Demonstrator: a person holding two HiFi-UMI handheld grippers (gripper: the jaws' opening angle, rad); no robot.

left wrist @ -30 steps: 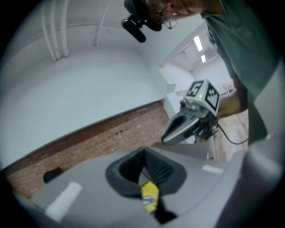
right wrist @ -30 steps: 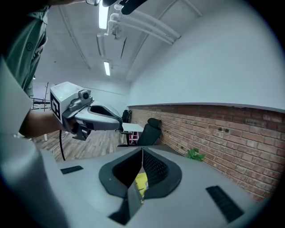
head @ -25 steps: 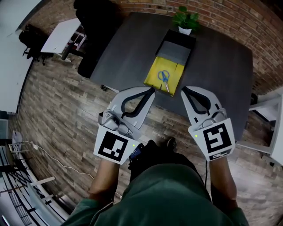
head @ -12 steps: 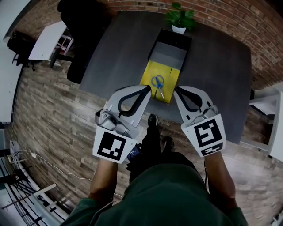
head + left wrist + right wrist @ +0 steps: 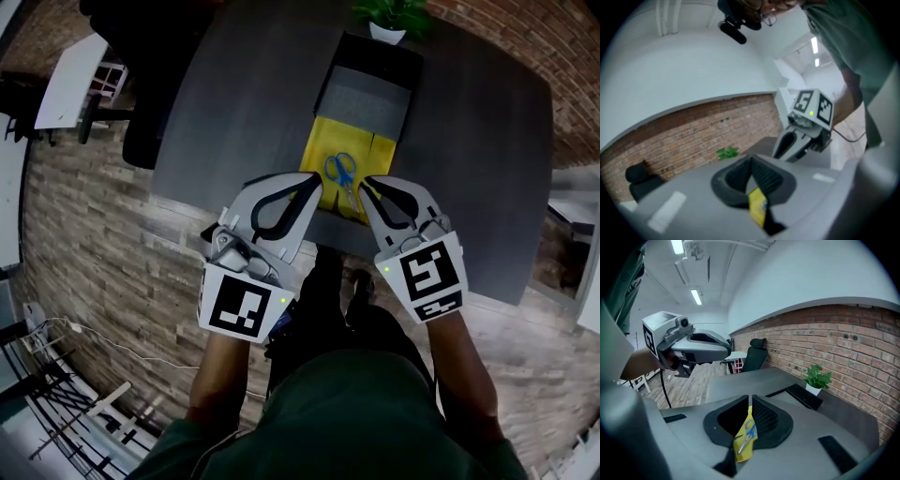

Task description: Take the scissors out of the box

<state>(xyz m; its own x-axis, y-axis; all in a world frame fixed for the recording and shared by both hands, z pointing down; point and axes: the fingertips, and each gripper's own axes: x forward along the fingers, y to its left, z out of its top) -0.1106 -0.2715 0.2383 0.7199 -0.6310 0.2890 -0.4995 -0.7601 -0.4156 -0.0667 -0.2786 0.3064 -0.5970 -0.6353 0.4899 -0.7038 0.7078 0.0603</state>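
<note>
Blue-handled scissors (image 5: pixel 343 178) lie on the yellow panel (image 5: pixel 323 164) of an open black box (image 5: pixel 367 92) near the front edge of the dark grey table (image 5: pixel 244 103). My left gripper (image 5: pixel 314 184) hovers at the panel's left side, shut and empty. My right gripper (image 5: pixel 367 187) hovers just right of the scissors' blades, also shut and empty. Neither touches the scissors. In the right gripper view the scissors (image 5: pixel 749 432) show below the closed right gripper (image 5: pixel 750 404). In the left gripper view only a yellow strip (image 5: pixel 758 208) shows past the left gripper (image 5: pixel 751 164).
A potted plant (image 5: pixel 392 17) stands behind the box by the brick wall. A black office chair (image 5: pixel 141 103) and a white side table (image 5: pixel 66 82) stand left of the table. Wooden floor lies between me and the table edge.
The person has stepped closer to the table. Both grippers have moved forward and now flank the yellow panel and the scissors; both stayed shut.
</note>
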